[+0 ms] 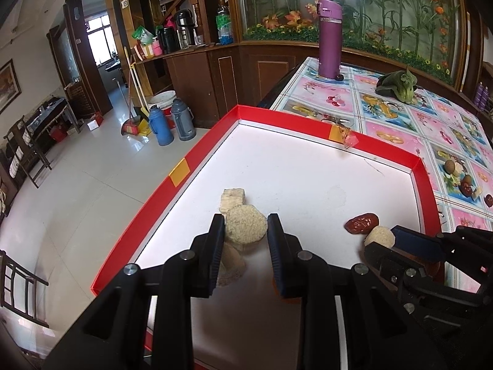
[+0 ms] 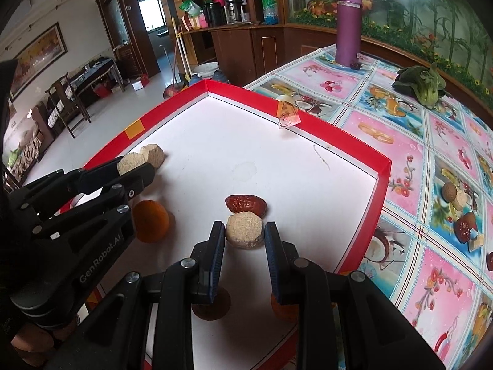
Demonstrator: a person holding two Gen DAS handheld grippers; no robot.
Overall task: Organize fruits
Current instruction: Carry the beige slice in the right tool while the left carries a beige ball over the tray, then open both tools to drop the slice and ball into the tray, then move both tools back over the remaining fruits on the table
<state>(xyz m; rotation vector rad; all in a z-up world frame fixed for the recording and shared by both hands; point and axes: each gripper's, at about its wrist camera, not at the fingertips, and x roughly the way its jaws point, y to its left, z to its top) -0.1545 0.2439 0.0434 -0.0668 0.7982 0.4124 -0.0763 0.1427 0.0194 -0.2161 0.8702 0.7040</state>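
Note:
A white tray with a red rim [image 1: 308,120] [image 2: 339,135] lies on the table. My left gripper [image 1: 245,220] is shut on a round tan grainy cake [image 1: 246,231]. A pale block [image 1: 233,199] lies just behind that cake, and another tan piece [image 1: 232,262] lies under it. My right gripper [image 2: 244,229] is shut on a second round tan cake [image 2: 245,234], right in front of a red date [image 2: 245,205] [image 1: 362,222]. An orange [image 2: 151,220] rests on the tray between the two grippers. The left gripper [image 2: 135,165] also shows at the left of the right wrist view.
A purple flask [image 1: 329,40] [image 2: 348,24] and a leafy green vegetable [image 1: 399,84] [image 2: 423,84] stand on the flowered tablecloth beyond the tray. Small loose fruits [image 2: 462,225] lie right of the tray. The tray's left side overhangs the floor.

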